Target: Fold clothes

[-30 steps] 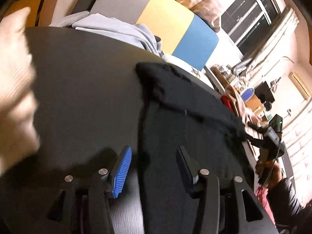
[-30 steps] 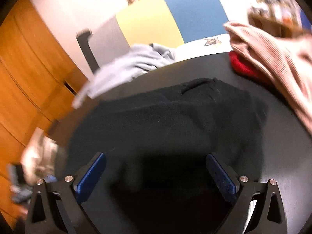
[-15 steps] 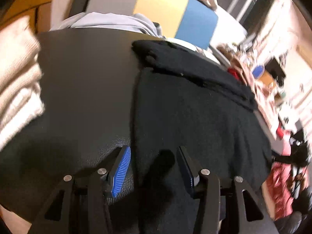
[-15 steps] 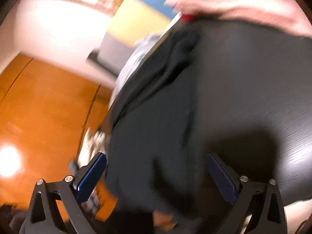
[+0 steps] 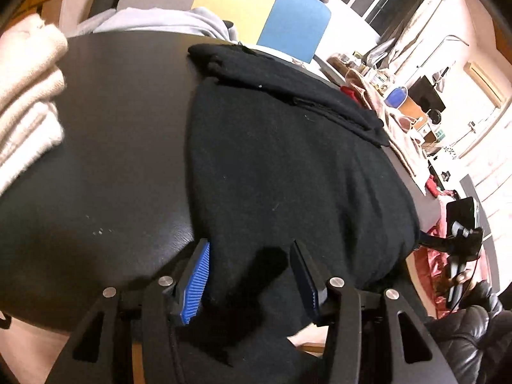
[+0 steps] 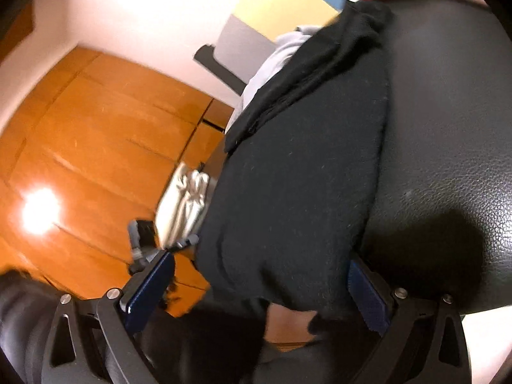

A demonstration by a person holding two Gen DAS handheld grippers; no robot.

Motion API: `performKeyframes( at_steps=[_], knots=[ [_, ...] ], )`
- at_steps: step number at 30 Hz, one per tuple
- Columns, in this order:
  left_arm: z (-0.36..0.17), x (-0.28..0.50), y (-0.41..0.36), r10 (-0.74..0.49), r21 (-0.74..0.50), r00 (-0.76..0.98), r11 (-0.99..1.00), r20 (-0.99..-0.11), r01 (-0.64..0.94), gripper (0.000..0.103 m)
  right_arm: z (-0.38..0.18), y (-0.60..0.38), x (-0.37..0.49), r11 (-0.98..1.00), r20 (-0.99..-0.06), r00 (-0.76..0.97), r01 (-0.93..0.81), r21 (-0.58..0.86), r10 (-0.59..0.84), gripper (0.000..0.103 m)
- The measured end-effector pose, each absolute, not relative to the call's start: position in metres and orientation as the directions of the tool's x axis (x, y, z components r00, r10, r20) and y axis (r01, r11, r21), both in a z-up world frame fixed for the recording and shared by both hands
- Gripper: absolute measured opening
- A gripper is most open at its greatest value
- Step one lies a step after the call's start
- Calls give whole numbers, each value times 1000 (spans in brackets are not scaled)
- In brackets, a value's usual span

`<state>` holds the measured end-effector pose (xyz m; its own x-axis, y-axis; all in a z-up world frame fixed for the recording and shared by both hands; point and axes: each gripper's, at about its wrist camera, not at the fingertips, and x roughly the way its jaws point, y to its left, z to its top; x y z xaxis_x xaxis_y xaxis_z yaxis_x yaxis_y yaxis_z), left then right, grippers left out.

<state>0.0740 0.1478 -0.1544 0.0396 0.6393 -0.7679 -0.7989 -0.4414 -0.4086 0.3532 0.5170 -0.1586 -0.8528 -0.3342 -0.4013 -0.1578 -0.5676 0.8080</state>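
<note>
A black garment lies spread on a dark table, filling the centre and right of the left wrist view. Its near hem hangs over the table's front edge at the bottom of the frame. A narrower folded part, possibly a sleeve, runs along the garment's far edge from upper centre toward the right.

The left gripper sits at bottom centre. Its fingers stand apart, with the garment's hem in the gap between them. The blue ribbed pad lies at the garment's left edge; firm contact by either pad cannot be confirmed.

A cream folded stack occupies the left edge of the frame, resting on the table and apart from the garment. A grey garment lies at the table's far edge, upper centre. Behind it stands a grey, yellow and blue panel.

In the right wrist view the black garment runs diagonally from upper right to bottom centre, with the table at right and an orange wood floor at left. The right gripper sits at the bottom with fingers wide apart, straddling the hanging hem; neither pad presses on the cloth.
</note>
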Motion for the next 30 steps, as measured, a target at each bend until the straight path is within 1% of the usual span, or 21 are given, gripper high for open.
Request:
performKeyframes(
  at_steps=[2, 4, 5, 6, 8, 9, 13, 14, 16, 17, 18, 19, 21, 23, 24, 25, 26, 27, 28, 29, 30],
  knots=[
    [-154, 76, 147, 641, -427, 56, -440, -766, -790, 49, -157, 515, 346, -603, -443, -832, -173, 779, -334, 102],
    [-156, 77, 143, 648, -449, 71, -442, -759, -777, 49, -155, 519, 344, -597, -480, -821, -225, 770, -310, 83],
    [-156, 78, 142, 649, -455, 75, -441, -757, -773, 49, -158, 519, 346, -600, -502, -807, -242, 763, -312, 52],
    [-157, 80, 141, 650, -457, 78, -439, -756, -773, 49, -161, 520, 347, -602, -524, -791, -260, 755, -315, 28],
    [-157, 85, 140, 645, -447, 79, -431, -760, -784, 48, -171, 519, 349, -604, -560, -763, -290, 742, -321, 17],
    [-157, 86, 141, 640, -435, 74, -429, -765, -792, 48, -174, 521, 350, -596, -552, -771, -290, 749, -319, 14],
    [-155, 91, 147, 620, -399, 56, -430, -783, -810, 48, -185, 525, 353, -517, -483, -809, -271, 812, -335, 16],
    [-155, 92, 147, 612, -383, 45, -435, -789, -815, 40, -188, 527, 356, -494, -468, -816, -268, 827, -340, 18],
    [-155, 93, 149, 597, -352, 22, -443, -802, -825, 30, -188, 526, 355, -475, -458, -813, -264, 840, -358, 21],
    [-155, 92, 148, 594, -354, 24, -446, -804, -822, 15, -186, 523, 352, -476, -462, -806, -262, 840, -371, 26],
    [-157, 91, 148, 595, -373, 42, -446, -803, -814, 7, -184, 520, 348, -477, -466, -797, -260, 839, -384, 34],
    [-158, 91, 147, 597, -383, 52, -443, -801, -811, 7, -182, 517, 345, -486, -472, -781, -252, 837, -409, 40],
    [-162, 91, 146, 601, -402, 71, -438, -796, -804, 8, -176, 512, 341, -502, -471, -763, -224, 835, -443, 69],
    [-163, 89, 146, 614, -426, 87, -431, -784, -796, 18, -173, 505, 335, -540, -478, -759, -199, 818, -443, 78],
    [-162, 89, 146, 620, -436, 96, -424, -779, -794, 19, -170, 502, 332, -562, -488, -753, -191, 804, -442, 83],
    [-161, 90, 148, 618, -429, 93, -423, -781, -798, 18, -169, 499, 330, -572, -494, -749, -188, 798, -442, 83],
    [-162, 90, 149, 621, -439, 103, -417, -777, -795, 15, -168, 499, 330, -581, -514, -743, -208, 787, -430, 78],
    [-162, 90, 149, 624, -450, 114, -412, -773, -793, 6, -167, 500, 331, -589, -535, -735, -230, 775, -416, 62],
    [-162, 89, 150, 628, -460, 124, -406, -768, -790, 6, -168, 503, 333, -598, -570, -721, -270, 754, -393, 51],
    [-162, 89, 151, 631, -470, 135, -401, -764, -787, 6, -170, 506, 337, -605, -604, -706, -310, 733, -370, 23],
    [-163, 88, 152, 634, -480, 144, -397, -760, -782, 6, -173, 510, 342, -592, -627, -696, -354, 724, -351, 7]
  ],
)
